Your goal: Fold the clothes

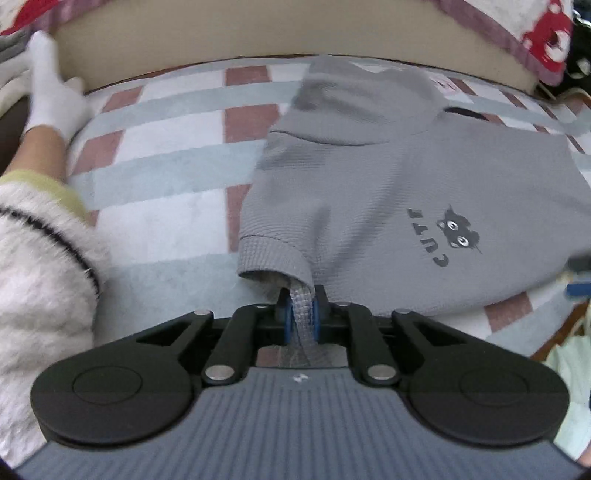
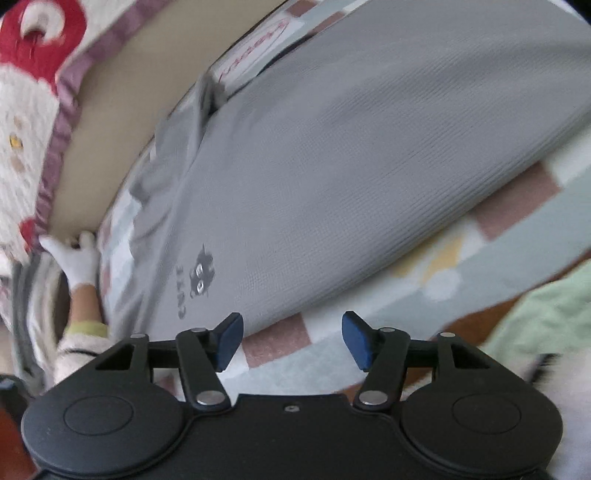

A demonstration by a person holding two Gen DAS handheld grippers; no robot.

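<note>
Far left, a white-gloved hand (image 1: 55, 96) with a fuzzy sleeve (image 1: 40, 266) is seen at the edge of the checked blanket (image 1: 177, 166). The grey sweatshirt (image 1: 369, 177) is laid flat on that blanket, long axis running from the near cuff toward the tan board (image 1: 258, 33) behind, its cat print (image 1: 456, 230) upside down. A fold of its cuff is pinched by the left tongs (image 1: 302, 317). The right tongs (image 2: 291, 339) are spread wide, nothing between them, over the blanket beside the hem. A red-and-white plush throw (image 2: 26, 110) is draped behind.
</note>
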